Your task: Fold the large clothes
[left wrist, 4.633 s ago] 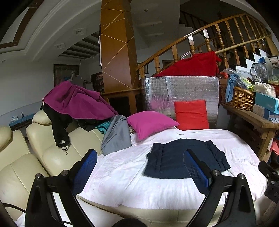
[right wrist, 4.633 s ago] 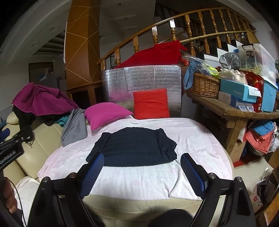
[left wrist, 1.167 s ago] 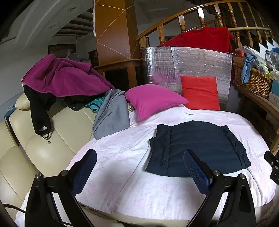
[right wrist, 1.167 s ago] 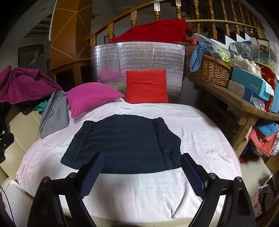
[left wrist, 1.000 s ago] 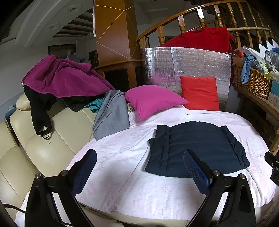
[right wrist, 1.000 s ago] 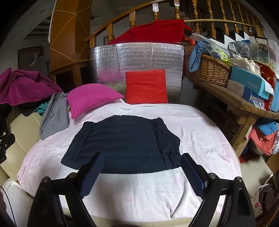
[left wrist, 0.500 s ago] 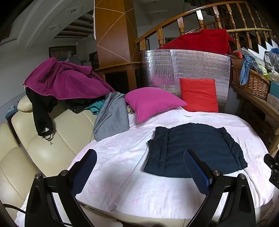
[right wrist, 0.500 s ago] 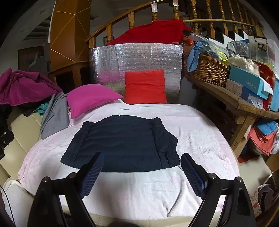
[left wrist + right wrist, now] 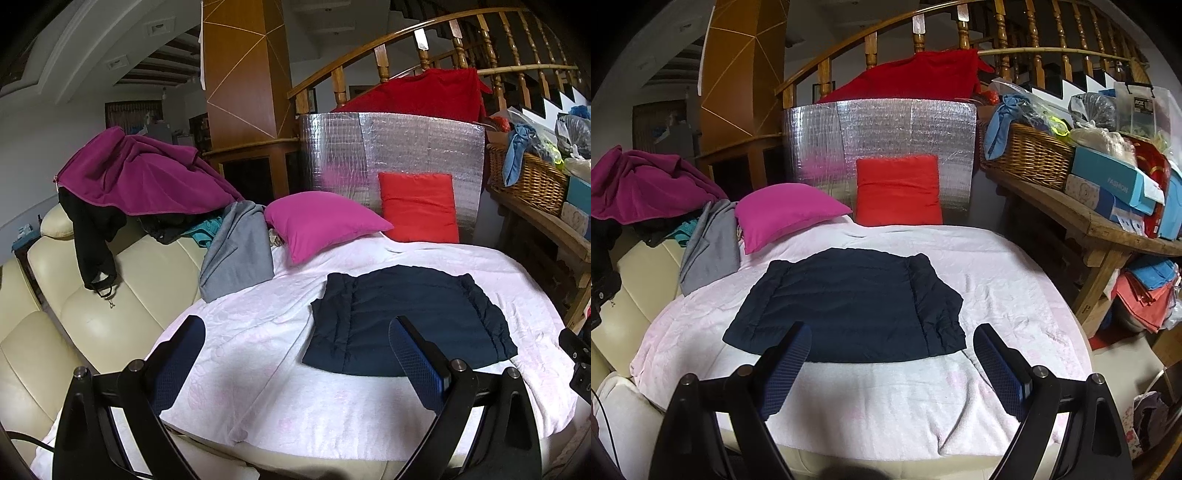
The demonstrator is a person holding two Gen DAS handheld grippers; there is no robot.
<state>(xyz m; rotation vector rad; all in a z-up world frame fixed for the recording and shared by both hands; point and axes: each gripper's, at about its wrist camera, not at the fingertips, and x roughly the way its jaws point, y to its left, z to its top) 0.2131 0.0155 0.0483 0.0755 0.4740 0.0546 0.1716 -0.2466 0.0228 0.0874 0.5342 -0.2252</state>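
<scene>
The navy quilted jacket [image 9: 849, 306] lies flat in the middle of the pink-white blanket [image 9: 886, 398], sleeves apparently tucked in. It looks light, puffy and soft, likely a little slippery, so pinching a hem corner or side edge seems best. From the left: a cream sofa [image 9: 92, 295] heaped with a magenta robe [image 9: 140, 177] and grey garment [image 9: 236, 251], then a magenta pillow [image 9: 786, 210] and red cushion [image 9: 897, 188] behind the jacket, well apart, and a cluttered wooden bench [image 9: 1100, 221]. Nothing blocks the near edge. The left gripper [image 9: 295, 354] and right gripper [image 9: 892, 365] hover with jaws spread wide, holding nothing.
</scene>
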